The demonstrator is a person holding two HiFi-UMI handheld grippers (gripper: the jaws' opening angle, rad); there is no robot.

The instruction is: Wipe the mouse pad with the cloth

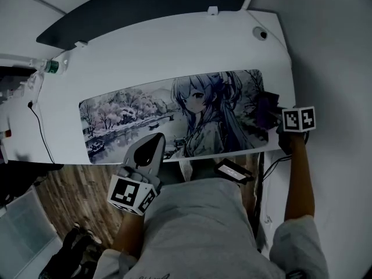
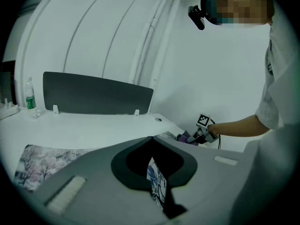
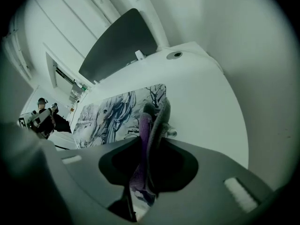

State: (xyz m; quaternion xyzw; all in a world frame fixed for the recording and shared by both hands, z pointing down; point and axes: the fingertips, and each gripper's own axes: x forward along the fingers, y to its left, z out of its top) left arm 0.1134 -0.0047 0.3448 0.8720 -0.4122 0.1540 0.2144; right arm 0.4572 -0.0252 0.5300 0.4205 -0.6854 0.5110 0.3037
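Note:
A long mouse pad [image 1: 133,112] printed with a girl and a lake scene lies along the front of the white desk [image 1: 174,51]. My right gripper [image 1: 272,116] is at the pad's right end, shut on a purple-grey cloth [image 1: 264,110]. In the right gripper view the cloth [image 3: 151,125] hangs folded between the jaws, above the pad [image 3: 108,116]. My left gripper [image 1: 156,139] is over the pad's front edge, left of centre, with its jaws shut to a thin slit. The left gripper view shows the pad [image 2: 42,165] and, farther off, the right gripper [image 2: 199,136].
At the desk's back left stands a water bottle [image 1: 51,67], and a dark panel [image 1: 145,10] runs along the back edge. A cable hole [image 1: 260,34] is at the back right. A black cable [image 1: 40,129] hangs off the left edge. Wood floor [image 1: 70,190] shows below the desk.

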